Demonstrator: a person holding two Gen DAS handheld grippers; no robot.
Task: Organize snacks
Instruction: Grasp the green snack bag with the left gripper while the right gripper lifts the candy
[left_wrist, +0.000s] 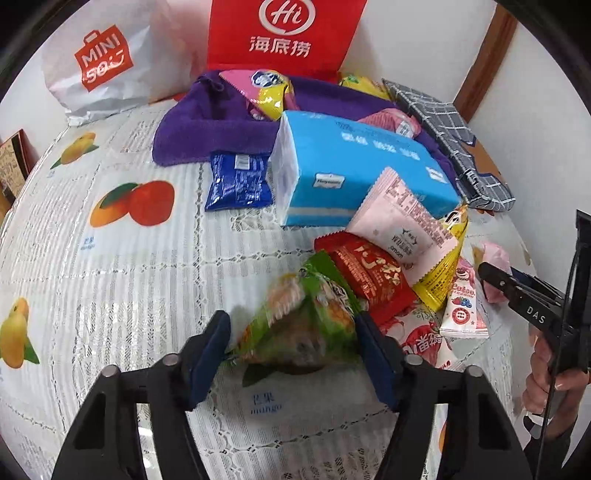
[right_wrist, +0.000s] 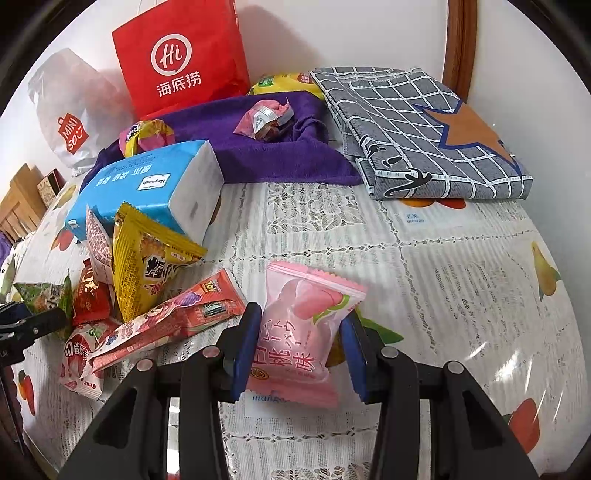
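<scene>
A: Snacks first. Where does the pink peach packet sit against the right gripper?

B: Right between its blue pads, both of which press its sides. It is pinched there, tilted, its lower end over the fruit-print tablecloth.

A: And the left gripper?

B: The green packet lies between its fingers. The right pad touches the packet's edge; the left pad stands a little off, so I can't tell whether it is really gripped. The packet is blurred.

A: What's next to it?

B: A heap just to its right: a red packet, a yellow triangular bag, a pale pink wrapper and a long strawberry pouch. Behind the heap is a blue tissue pack, and further back a purple towel.

A: Pose of the hands?

B: Both grippers point forward, low over the table. In the left view the person's hand shows at the right edge, wrapped round the right gripper's handle.
</scene>
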